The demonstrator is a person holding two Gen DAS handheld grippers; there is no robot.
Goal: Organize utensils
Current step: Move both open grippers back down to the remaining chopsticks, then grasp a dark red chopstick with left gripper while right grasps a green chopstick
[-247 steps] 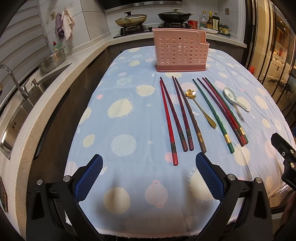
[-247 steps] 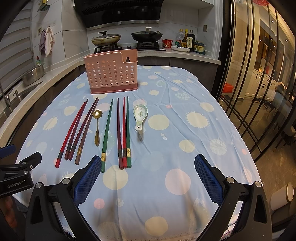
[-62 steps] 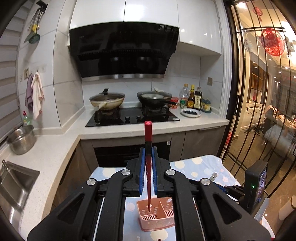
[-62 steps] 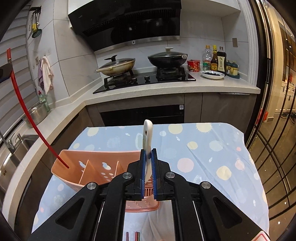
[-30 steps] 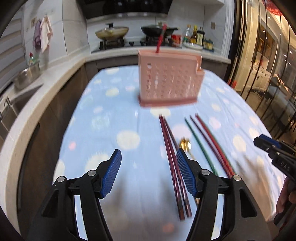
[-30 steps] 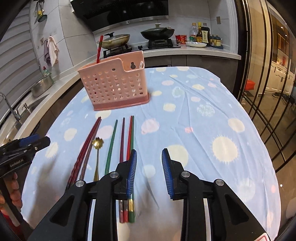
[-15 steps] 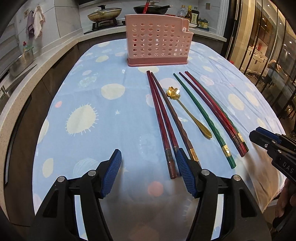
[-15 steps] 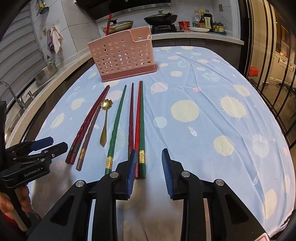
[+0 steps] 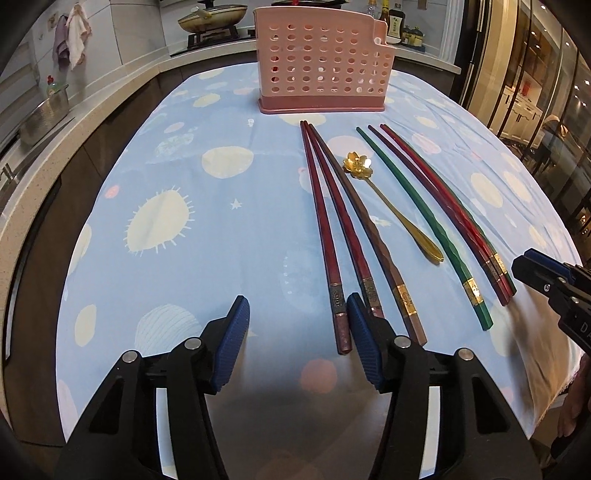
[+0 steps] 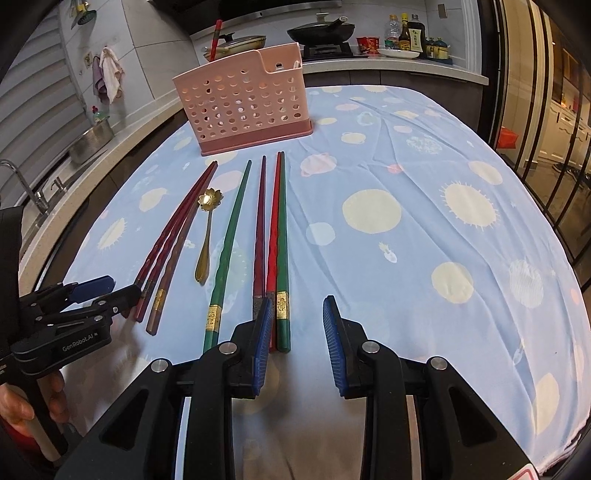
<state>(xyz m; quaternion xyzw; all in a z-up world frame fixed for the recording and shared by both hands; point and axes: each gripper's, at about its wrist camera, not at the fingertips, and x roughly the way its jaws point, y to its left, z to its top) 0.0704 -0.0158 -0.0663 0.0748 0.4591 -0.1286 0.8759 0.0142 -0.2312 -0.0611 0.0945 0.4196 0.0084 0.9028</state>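
A pink perforated utensil holder [image 9: 322, 70] [image 10: 245, 110] stands at the far end of the table, with a red chopstick [image 10: 215, 35] sticking out of it. Several chopsticks lie in a row: three reddish-brown ones [image 9: 334, 236] [image 10: 168, 243], a green one [image 9: 424, 221] [image 10: 229, 247], then dark red, red and green together [image 9: 454, 214] [image 10: 273, 240]. A gold flower spoon [image 9: 391, 206] [image 10: 207, 232] lies between them. My left gripper [image 9: 297, 339] is open, its right pad at the reddish-brown chopsticks' near ends. My right gripper [image 10: 297, 339] is open, its left pad at the red and green chopsticks' ends.
The table carries a blue cloth with pale spots [image 9: 184, 206] [image 10: 424, 229]. A counter with a sink and a metal pot [image 9: 40, 114] runs along the left. A stove with pans [image 10: 317, 33] and bottles stands behind the table. Glass doors [image 10: 554, 92] are on the right.
Both grippers have moved lower and closer to the near ends of the chopsticks. Both stay open and empty. Earlier, the red chopstick and a white spoon went into the holder.
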